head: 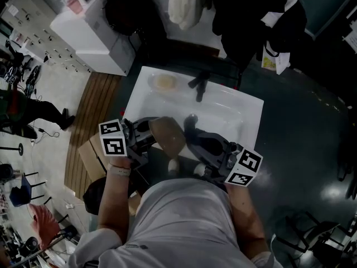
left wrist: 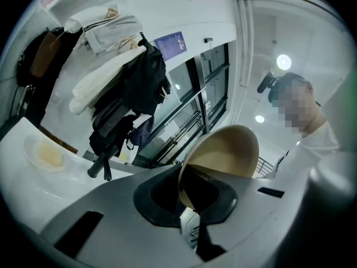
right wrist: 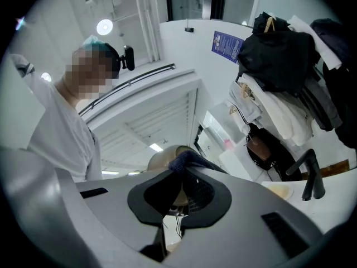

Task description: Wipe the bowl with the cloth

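Tan bowl (left wrist: 226,152): rim pinched by left gripper (left wrist: 184,197), tilted for access.
Cloth (right wrist: 187,161): clamped in right gripper (right wrist: 179,193), at bowl.

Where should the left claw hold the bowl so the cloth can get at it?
The rim, from the person's left. The bowl is tilted, its thin wall edge-on between the left claw's jaws, which leaves the rest of it free for the cloth in the right claw.
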The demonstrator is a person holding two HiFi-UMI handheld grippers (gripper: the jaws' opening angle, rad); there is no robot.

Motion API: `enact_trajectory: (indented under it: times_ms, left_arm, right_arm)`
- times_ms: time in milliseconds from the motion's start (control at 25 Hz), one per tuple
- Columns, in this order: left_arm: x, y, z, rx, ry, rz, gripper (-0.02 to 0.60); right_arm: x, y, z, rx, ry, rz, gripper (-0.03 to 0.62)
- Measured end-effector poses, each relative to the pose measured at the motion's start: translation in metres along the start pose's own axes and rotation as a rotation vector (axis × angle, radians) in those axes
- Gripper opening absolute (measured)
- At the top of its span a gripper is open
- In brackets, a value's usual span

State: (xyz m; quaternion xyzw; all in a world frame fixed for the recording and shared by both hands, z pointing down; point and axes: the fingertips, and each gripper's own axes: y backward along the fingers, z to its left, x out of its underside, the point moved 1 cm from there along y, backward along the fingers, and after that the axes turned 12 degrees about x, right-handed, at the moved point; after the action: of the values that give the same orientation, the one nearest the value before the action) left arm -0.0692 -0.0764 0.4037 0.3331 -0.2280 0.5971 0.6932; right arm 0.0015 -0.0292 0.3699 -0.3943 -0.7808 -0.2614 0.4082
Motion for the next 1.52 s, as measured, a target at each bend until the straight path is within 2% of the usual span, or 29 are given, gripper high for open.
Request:
enact_trajectory:
  times_ms: [200,280,440,680,880,1000,1080,1280,1400,1520]
  left_arm:
    - [0.001,-0.005,0.002,0.019,0.030,-0.025,0.018]
    - [0.004,-0.006,0.005,0.006,0.042,-0.017,0.018]
    - [0.019,-0.010,0.010,-0.032,0.054,0.039,0.017]
    - [0.042,-0.023,0.005,-0.017,0.027,0.169,0.018]
    - [0.048,-0.025,-0.005,0.041,0.000,0.215,0.017]
    - [0.060,-0.034,-0.019,0.100,-0.044,0.290,0.017]
    - [0.065,-0.038,-0.023,0.111,-0.069,0.323,0.017]
    - [0.058,-0.040,-0.024,0.123,-0.050,0.250,0.017]
    - [0.051,-0.038,-0.018,0.072,-0.078,0.222,0.017]
    - [0.041,-0.036,-0.009,-0.012,-0.106,0.149,0.017]
  right_arm:
    - [-0.010,0.001,0.004,-0.010,-0.006,-0.039,0.033]
    - [-0.014,0.002,0.007,-0.021,0.005,-0.045,0.033]
    - [-0.022,0.002,0.013,-0.033,0.024,-0.060,0.034]
    - [-0.025,-0.002,0.017,-0.027,0.072,-0.040,0.034]
    - [-0.022,-0.002,0.010,-0.033,-0.019,-0.056,0.034]
    - [-0.016,-0.004,0.006,-0.031,-0.063,-0.054,0.034]
    - [-0.013,-0.004,0.002,-0.016,-0.081,-0.051,0.034]
    - [-0.015,0.007,-0.021,0.077,-0.119,-0.085,0.034]
    - [-0.019,0.016,-0.034,0.150,-0.110,-0.113,0.034]
    - [-0.025,0.027,-0.045,0.245,-0.071,-0.145,0.034]
